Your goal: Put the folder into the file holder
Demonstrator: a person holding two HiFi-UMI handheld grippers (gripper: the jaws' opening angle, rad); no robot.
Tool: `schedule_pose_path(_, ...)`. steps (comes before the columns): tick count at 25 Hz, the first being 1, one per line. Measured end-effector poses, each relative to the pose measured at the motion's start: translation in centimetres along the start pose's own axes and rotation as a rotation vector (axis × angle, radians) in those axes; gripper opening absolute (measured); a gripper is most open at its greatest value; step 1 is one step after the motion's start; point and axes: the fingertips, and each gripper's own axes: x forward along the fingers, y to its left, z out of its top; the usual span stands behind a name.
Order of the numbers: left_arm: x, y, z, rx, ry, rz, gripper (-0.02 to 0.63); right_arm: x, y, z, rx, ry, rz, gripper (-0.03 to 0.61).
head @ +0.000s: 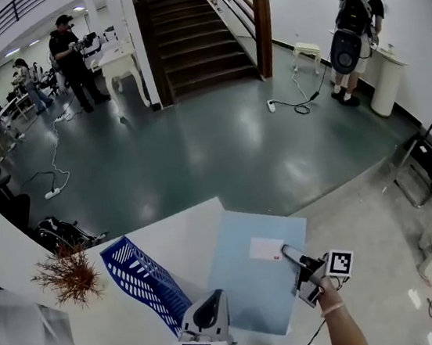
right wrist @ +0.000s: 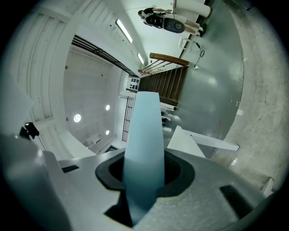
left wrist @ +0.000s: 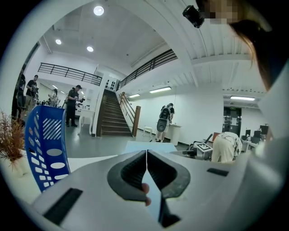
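Nearest to me, at the bottom of the head view, is the left gripper (head: 214,298). Its jaws are closed together on the near edge of the folder (head: 246,282), which its own view shows edge-on as a thin line between the pads. The right gripper (head: 286,252) holds the folder's right edge, close to a white label (head: 267,248). Its jaws stand narrow and the pale blue sheet passes straight through them. So the folder is carried by both grippers, lying almost flat, partly over the white counter (head: 169,237) and partly over the floor. The blue file holder (head: 139,276) is on the counter just to the left of the folder, and from the left gripper view I think it stands upright. A dried plant (head: 68,275) is further left.

I judge the folder to be light and thin. In the right gripper view it looks a little bowed, so it is not very stiff and would sag if only one corner were held. Its surface looks smooth, so it may slide in the pads under a weak grip. The two present holds, on two edges well apart, seem good to me. To enter the holder it should be turned on edge, and one firm hold near the middle of the top edge would help.
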Motion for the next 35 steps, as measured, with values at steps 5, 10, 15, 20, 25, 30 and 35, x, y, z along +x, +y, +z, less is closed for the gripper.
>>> schedule_pose_path(5,-1.6,-0.1,-0.1,0.007,-0.007,-0.013,0.008,-1.4,1.5,-0.5,-0.011,-0.048,0.009,0.130)
schedule_pose_path(10,-3.3,-0.6,-0.1,0.016,-0.015,-0.031,0.008,-3.2,2.9,-0.8,-0.040,-0.096,-0.005,0.129)
schedule_pose_path(15,-5.2,-0.7,-0.3,0.018,-0.021,-0.040,0.008,-5.0,3.9,-1.4,-0.064,-0.142,-0.022,0.129)
schedule_pose_path(20,-7.0,-0.7,-0.6,0.023,-0.026,-0.046,0.008,-6.6,5.3,-1.8,-0.087,-0.191,-0.028,0.129)
schedule_pose_path(25,-8.8,-0.3,-0.9,0.028,-0.034,-0.047,0.008,-7.6,7.2,-2.2,-0.112,-0.239,-0.008,0.129)
schedule_pose_path(30,-10.5,0.0,-0.9,0.029,-0.043,-0.047,0.008,-8.3,9.3,-2.9,-0.141,-0.270,0.010,0.129)
schedule_pose_path(35,-12.4,0.3,-1.2,0.034,-0.052,-0.050,0.008,-9.1,11.4,-3.9,-0.178,-0.297,0.027,0.127)
